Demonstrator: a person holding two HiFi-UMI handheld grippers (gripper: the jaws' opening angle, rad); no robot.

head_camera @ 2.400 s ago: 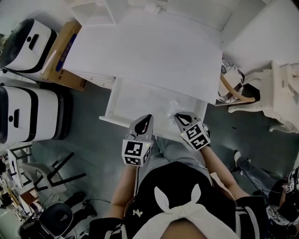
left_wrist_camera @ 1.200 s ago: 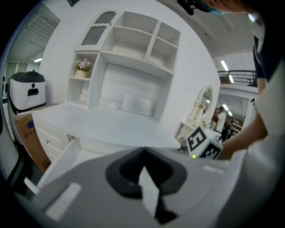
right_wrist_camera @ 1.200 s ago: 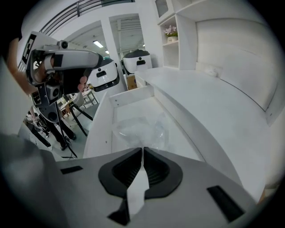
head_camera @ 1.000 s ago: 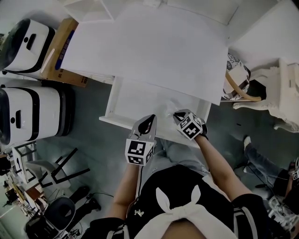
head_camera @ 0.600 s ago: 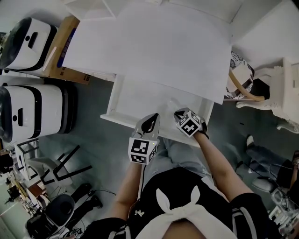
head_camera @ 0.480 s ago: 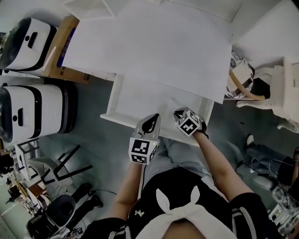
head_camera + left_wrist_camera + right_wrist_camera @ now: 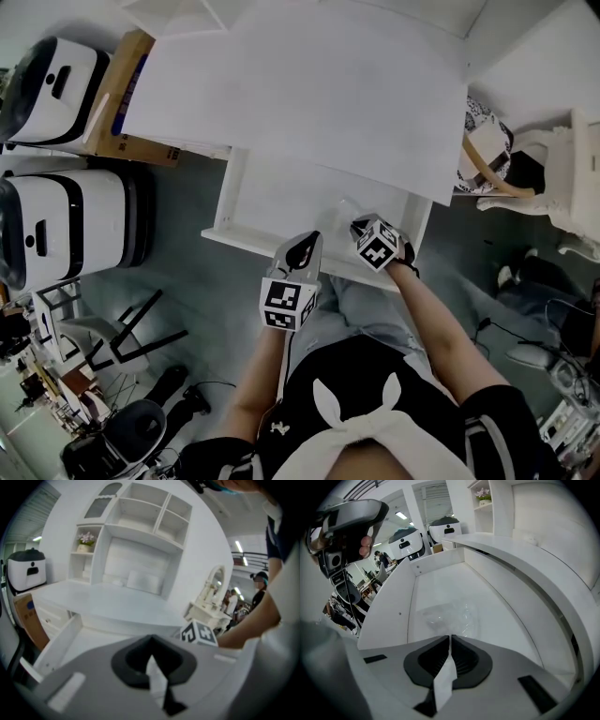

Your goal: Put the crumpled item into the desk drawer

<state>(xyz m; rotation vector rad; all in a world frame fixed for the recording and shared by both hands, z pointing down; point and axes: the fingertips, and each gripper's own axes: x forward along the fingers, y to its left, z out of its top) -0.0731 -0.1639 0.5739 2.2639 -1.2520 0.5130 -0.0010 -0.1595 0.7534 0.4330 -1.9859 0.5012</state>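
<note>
A crumpled clear plastic item point(image 7: 344, 208) lies on the floor of the open white desk drawer point(image 7: 228, 197), near its right end. In the right gripper view the plastic point(image 7: 451, 615) sits just beyond the shut jaws of my right gripper point(image 7: 450, 637), apart from them. In the head view my right gripper point(image 7: 362, 225) hangs over the drawer's front right part. My left gripper point(image 7: 303, 246) hovers at the drawer's front edge, jaws shut and empty. From the left gripper view point(image 7: 151, 640) I see the right gripper's marker cube point(image 7: 198, 633).
The white desk top point(image 7: 309, 94) overhangs the drawer's back; a hutch with shelves point(image 7: 136, 550) rises behind it. Two white machines point(image 7: 56, 225) and a cardboard box point(image 7: 117, 94) stand at the left. A patterned bag point(image 7: 483, 150) and an ornate white chair point(image 7: 572, 178) are at the right.
My right gripper has crept a little forward and left over the drawer. The left gripper has barely moved. The plastic stays in the drawer.
</note>
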